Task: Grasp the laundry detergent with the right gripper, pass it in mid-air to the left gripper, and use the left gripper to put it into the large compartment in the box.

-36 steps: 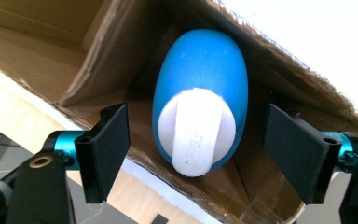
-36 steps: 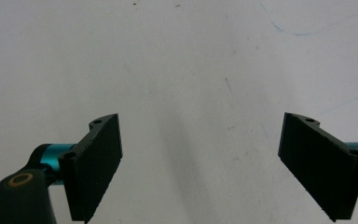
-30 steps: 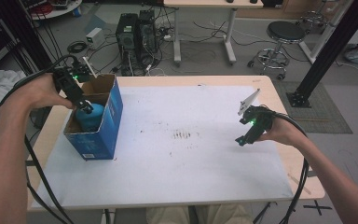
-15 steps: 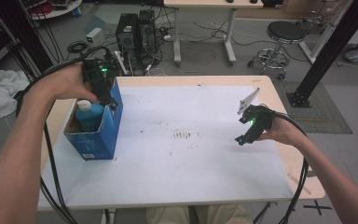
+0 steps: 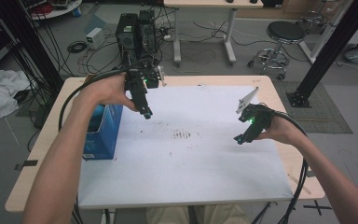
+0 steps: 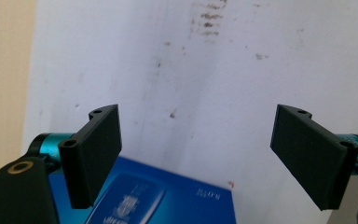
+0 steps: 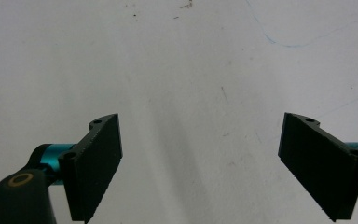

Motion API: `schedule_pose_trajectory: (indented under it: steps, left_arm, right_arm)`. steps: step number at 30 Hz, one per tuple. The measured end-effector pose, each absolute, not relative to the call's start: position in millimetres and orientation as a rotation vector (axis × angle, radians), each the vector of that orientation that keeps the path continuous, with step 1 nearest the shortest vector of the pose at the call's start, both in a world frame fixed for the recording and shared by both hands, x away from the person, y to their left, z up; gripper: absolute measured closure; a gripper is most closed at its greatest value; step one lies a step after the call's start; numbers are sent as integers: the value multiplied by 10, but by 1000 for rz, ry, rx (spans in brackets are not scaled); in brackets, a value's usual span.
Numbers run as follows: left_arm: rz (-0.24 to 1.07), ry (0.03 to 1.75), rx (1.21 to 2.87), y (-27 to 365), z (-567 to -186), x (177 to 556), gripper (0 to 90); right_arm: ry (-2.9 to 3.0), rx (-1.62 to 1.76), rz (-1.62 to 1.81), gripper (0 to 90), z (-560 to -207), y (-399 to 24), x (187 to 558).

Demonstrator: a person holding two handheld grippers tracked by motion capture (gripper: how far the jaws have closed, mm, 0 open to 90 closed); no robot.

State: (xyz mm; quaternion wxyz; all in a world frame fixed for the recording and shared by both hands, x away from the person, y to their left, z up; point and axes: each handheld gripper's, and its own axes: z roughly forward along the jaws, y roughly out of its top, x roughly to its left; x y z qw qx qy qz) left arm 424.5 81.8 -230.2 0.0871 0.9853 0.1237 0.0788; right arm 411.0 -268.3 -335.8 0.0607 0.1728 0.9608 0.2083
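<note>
A blue cardboard box (image 5: 103, 133) stands at the left edge of the white sheet (image 5: 191, 172); my left forearm covers its open top, so its contents are hidden. My left gripper (image 5: 146, 113) hangs just right of the box, over the sheet, pointing down. Its jaws have just been opening and now stand wide, with nothing between them (image 6: 198, 123). The box's blue corner (image 6: 168, 198) lies below them in the left gripper view. My right gripper (image 5: 239, 139) hovers low over the sheet's right part. It is open and empty (image 7: 200, 123).
Dark smudges (image 5: 186, 135) mark the middle of the sheet. The wooden table (image 5: 46, 140) shows bare strips at both sides. Behind it on the floor are computer towers (image 5: 137, 28), cables, a stool (image 5: 284, 32) and a black frame post (image 5: 328, 51).
My left gripper has risen out of the blue box and travelled right, to over the sheet. A blue-capped bottle stayed in the box and is now covered by the forearm. The right hand kept still.
</note>
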Motion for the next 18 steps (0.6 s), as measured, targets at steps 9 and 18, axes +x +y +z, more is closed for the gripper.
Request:
schedule_pose_trajectory:
  steps: [9,18]
  left_arm:
    - [228,333,2962,544,-2614,4206,164]
    - [207,344,2987,462,-2909,4162,165]
  right_arm:
    - [2886,533,622,126,-3294,-2702,4111]
    - [2882,530,596,126,-3295,-2674,4163]
